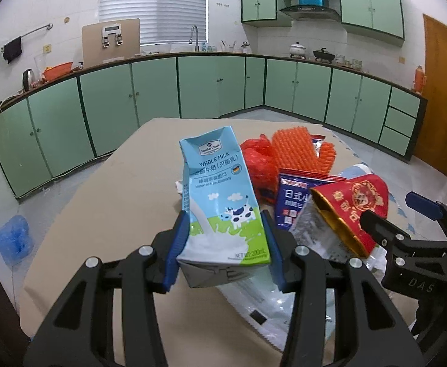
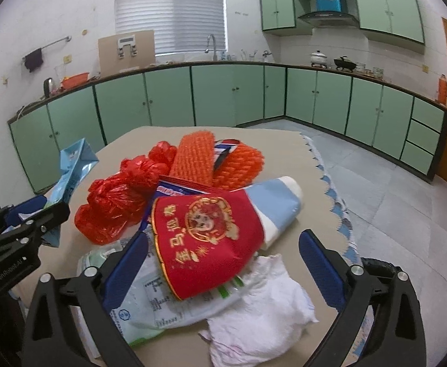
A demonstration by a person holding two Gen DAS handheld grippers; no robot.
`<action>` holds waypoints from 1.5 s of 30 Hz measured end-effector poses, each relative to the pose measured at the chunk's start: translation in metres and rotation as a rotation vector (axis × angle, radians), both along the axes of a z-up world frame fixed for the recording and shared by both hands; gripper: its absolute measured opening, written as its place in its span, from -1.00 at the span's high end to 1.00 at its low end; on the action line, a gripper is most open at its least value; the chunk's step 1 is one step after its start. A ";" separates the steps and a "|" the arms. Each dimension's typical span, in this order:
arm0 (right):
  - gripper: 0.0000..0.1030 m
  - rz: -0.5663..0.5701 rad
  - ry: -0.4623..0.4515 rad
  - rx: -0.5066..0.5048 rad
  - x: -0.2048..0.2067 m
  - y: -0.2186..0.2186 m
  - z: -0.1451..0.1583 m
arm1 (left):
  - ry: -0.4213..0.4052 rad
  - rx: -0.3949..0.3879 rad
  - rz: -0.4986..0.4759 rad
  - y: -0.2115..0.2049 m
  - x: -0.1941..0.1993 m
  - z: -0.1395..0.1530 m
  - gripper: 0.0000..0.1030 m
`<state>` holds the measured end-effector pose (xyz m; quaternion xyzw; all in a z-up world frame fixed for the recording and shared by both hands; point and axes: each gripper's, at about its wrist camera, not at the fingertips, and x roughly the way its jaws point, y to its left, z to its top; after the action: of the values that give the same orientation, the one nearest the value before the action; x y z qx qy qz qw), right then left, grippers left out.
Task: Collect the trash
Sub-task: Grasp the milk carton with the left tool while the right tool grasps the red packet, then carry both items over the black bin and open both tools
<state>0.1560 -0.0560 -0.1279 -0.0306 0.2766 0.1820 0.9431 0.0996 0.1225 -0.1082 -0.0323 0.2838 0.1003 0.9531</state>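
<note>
Left gripper (image 1: 223, 244) has the whole milk carton (image 1: 220, 202) clamped between its blue pads, lifted off the table (image 1: 101, 214). Right gripper (image 2: 223, 269) is spread wide open, holding nothing, with the red snack bag (image 2: 208, 238) lying between its fingers atop the trash pile, a crumpled white tissue (image 2: 260, 312) just beside.

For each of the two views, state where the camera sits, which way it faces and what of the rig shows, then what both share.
Left wrist: sits on the left gripper, facing along its fingers over the table toward green cabinets; its pads clamp a milk carton; the right gripper enters at right.
Right wrist: sits on the right gripper, jaws wide open around a red pouch above a white tissue; the left gripper shows at left.
Shared: carton, red pouch, orange glove.
</note>
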 end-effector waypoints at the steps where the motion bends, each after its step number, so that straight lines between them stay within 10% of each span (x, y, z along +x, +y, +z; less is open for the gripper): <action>1: -0.88 0.003 0.001 -0.013 0.001 0.003 -0.001 | 0.001 -0.002 0.001 0.002 0.000 -0.001 0.12; 13: -0.88 0.043 0.008 -0.141 0.017 0.026 -0.018 | 0.004 -0.007 0.020 0.011 0.004 -0.003 0.12; 26: -0.62 0.066 0.021 -0.039 0.015 0.005 -0.001 | -0.007 0.003 -0.009 0.001 0.002 0.001 0.12; 45: -0.62 -0.301 -0.043 0.071 -0.011 -0.160 0.036 | -0.064 -0.047 -0.368 -0.127 0.028 0.021 0.12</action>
<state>0.1450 -0.2160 -0.0919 0.0404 0.2511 0.0477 0.9659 0.1272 -0.0046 -0.0874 -0.0054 0.2568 -0.0837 0.9628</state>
